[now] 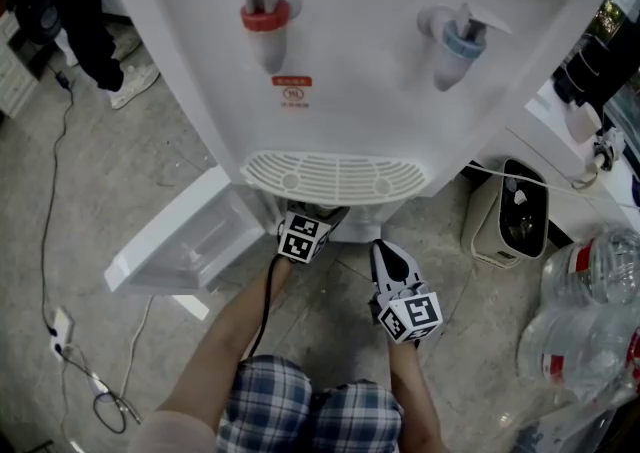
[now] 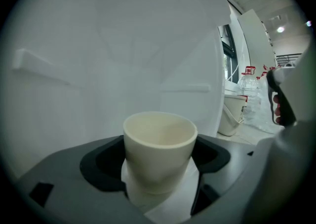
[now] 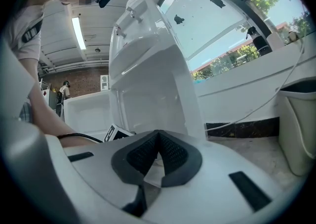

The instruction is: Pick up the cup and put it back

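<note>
In the left gripper view, a cream cup [image 2: 159,148] stands upright between the dark pads of my left gripper [image 2: 160,168], which is shut on its lower body. The white inner wall of the water dispenser cabinet [image 2: 113,60] is close behind it. In the head view, my left gripper [image 1: 305,229] reaches in under the dispenser's drip tray [image 1: 335,178], which hides the cup. My right gripper [image 1: 386,253] hovers lower right of it, outside the cabinet. Its pads [image 3: 170,151] meet at the tips and nothing is between them.
The white dispenser has a red tap [image 1: 265,16] and a blue tap [image 1: 458,41]. Its cabinet door [image 1: 180,236] hangs open to the left. A beige bin [image 1: 510,213] and big water bottles [image 1: 590,311] stand at the right. Cables [image 1: 60,326] lie on the floor at the left.
</note>
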Available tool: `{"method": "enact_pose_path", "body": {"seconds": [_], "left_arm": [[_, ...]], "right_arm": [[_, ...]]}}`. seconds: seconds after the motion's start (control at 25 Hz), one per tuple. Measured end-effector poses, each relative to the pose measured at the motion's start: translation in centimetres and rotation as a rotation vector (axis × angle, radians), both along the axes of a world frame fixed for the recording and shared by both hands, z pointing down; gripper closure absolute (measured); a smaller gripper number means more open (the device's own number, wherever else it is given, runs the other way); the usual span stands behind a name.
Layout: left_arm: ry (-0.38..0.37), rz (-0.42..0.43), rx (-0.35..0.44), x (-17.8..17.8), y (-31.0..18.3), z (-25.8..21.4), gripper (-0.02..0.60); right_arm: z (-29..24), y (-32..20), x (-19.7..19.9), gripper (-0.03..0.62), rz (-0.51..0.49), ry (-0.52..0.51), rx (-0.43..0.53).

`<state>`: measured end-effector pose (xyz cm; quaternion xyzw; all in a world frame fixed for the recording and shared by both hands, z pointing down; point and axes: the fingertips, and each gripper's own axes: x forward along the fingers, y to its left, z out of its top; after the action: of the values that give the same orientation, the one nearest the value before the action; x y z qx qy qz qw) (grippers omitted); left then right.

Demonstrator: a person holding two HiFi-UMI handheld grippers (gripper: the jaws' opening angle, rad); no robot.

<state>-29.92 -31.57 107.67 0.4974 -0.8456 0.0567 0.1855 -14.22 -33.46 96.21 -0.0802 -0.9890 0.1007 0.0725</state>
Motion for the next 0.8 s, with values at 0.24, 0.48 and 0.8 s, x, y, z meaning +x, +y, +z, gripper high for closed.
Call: {"method": "enact_pose_path", "body": {"seconds": [0.24, 0.48, 0.8], "left_arm": [[-0.002, 0.001, -0.005, 0.2, 0.6, -0.1, 0.152], [-0.023, 0.058, 0.017, 2.4, 1.4, -2.1, 0.153], [-0.070, 0.108, 0.080, 6.0, 4.8, -7.3, 0.152]], "right_arm": [[0.3, -0.1, 0.1, 0.577, 0.008, 0.006, -0.006], [0.7, -0.4, 0.1, 0.577, 0.021, 0.008, -0.019], [0.7, 0.1, -0.1, 0.577, 0.007, 0.008, -0.017]]}}
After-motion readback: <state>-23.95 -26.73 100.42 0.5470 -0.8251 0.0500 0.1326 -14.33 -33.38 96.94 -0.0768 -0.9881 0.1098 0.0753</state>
